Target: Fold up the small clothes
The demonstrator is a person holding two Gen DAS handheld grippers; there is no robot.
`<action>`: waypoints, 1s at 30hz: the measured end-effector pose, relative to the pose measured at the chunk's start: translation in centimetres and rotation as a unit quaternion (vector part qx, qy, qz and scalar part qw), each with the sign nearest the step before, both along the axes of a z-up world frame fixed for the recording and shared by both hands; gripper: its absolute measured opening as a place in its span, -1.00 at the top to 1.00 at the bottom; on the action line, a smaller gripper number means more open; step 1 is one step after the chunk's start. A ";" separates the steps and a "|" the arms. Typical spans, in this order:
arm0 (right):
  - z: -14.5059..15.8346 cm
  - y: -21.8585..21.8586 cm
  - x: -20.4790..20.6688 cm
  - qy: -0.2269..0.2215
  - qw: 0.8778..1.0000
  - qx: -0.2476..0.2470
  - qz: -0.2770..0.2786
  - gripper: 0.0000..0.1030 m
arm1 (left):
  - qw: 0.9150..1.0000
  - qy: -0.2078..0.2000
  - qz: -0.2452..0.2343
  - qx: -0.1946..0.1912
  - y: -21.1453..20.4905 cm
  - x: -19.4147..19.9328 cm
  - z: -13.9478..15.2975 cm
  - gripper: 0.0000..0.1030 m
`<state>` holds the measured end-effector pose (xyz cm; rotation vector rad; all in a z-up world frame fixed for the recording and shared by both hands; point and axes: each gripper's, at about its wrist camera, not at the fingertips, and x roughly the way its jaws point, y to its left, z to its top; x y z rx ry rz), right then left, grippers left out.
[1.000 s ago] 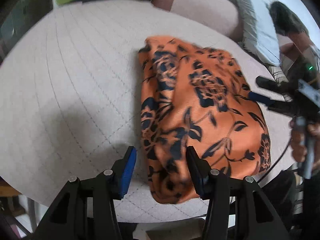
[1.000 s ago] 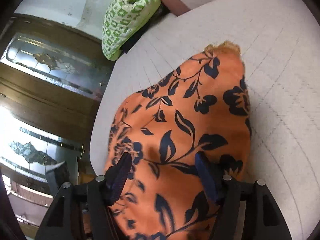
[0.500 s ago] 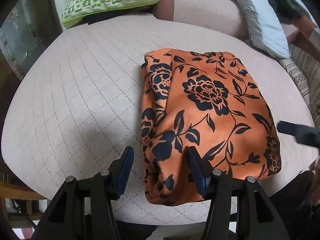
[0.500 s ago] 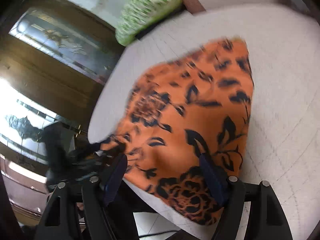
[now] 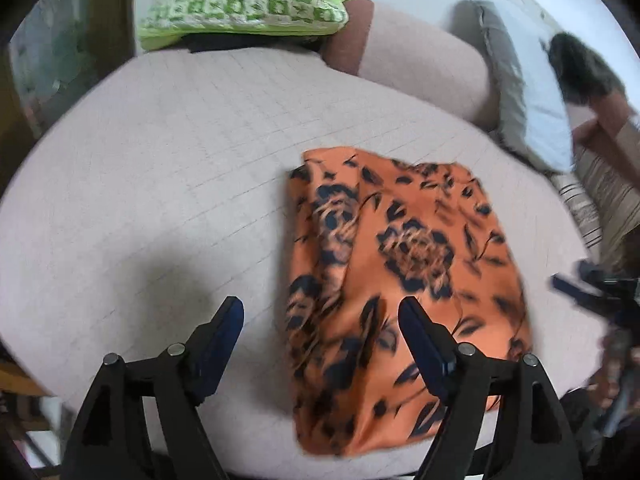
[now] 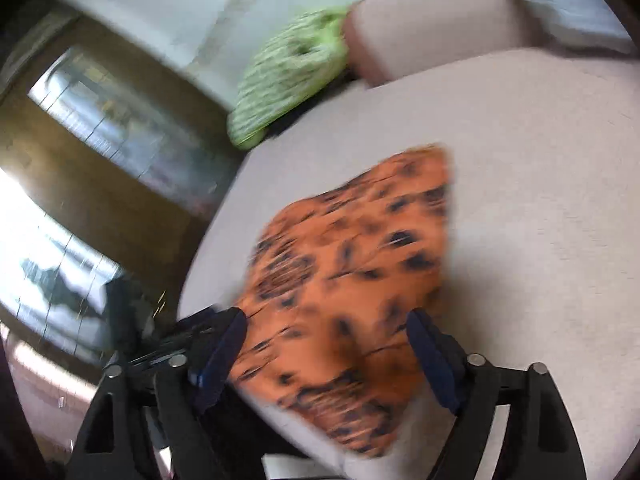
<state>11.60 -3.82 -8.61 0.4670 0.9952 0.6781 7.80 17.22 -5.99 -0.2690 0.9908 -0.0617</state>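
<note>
Both tilting downward, the left gripper (image 5: 320, 316) and right gripper (image 6: 326, 328) are spreading wider above the folded orange black-flowered cloth (image 5: 400, 280), gripping nothing.

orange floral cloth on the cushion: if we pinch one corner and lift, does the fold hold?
Probably not. The orange floral cloth looks thin and floppy, with soft creases along its left edge, so it would likely drape open. It seems light. The fabric looks smooth, so layers may slide on the quilted cushion.

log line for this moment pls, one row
garment: orange floral cloth folded, flat on cushion | left gripper: opening, nothing gripped | right gripper: opening, nothing gripped
</note>
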 end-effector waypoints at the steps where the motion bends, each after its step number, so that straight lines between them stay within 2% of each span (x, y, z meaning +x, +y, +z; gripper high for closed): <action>1: -1.3 -0.8 1.2 0.020 1.000 0.005 -0.021 -0.65 | 1.000 0.005 -0.012 -0.024 0.1 0.9 -0.5 -0.56; 4: -5.0 -1.7 3.8 0.080 0.995 0.041 -0.037 -0.65 | 0.999 0.032 -0.024 -0.038 0.0 2.9 -2.2 -0.56; 6: -7.0 -1.3 5.0 0.112 0.989 0.087 -0.032 -0.65 | 0.996 0.058 -0.041 -0.050 -0.2 4.1 -3.9 -0.56; 7: -7.3 -1.2 5.5 0.121 0.988 0.095 -0.031 -0.65 | 0.994 0.070 -0.042 -0.067 -0.1 4.4 -4.7 -0.56; 9: -8.4 0.1 6.2 0.139 0.986 0.094 -0.013 -0.65 | 0.992 0.068 -0.041 -0.101 0.3 4.5 -5.2 -0.56; 11: -8.8 1.7 6.5 0.134 0.988 0.077 0.001 -0.62 | 0.989 0.067 -0.043 -0.125 0.8 4.6 -5.4 -0.25; 12: -8.3 2.3 6.5 0.124 0.990 0.071 0.019 -0.45 | 0.985 0.074 -0.050 -0.145 0.8 4.7 -5.7 -0.03; 14: -8.8 3.8 6.7 0.127 0.991 0.022 0.027 -0.11 | 0.984 0.079 -0.050 -0.150 1.0 4.8 -6.1 0.02; 15: -9.2 4.1 6.8 0.132 0.991 0.011 0.030 -0.09 | 0.983 0.079 -0.050 -0.156 1.1 4.9 -6.3 0.06; 19: -9.8 3.5 7.2 0.139 0.990 0.026 0.028 0.03 | 0.980 0.076 -0.046 -0.180 1.8 4.4 -6.7 0.25; 21: -8.9 3.8 6.8 0.119 0.992 0.017 0.036 0.24 | 0.983 0.069 -0.050 -0.165 1.6 4.2 -5.8 0.35; 23: -7.5 3.7 6.2 0.099 0.994 0.015 0.038 0.28 | 0.988 0.050 -0.062 -0.132 0.7 3.5 -3.9 0.38; 30: 1.1 1.1 5.1 0.006 0.999 0.004 0.046 0.32 | 0.987 -0.037 -0.083 -0.135 -1.4 3.4 3.2 0.39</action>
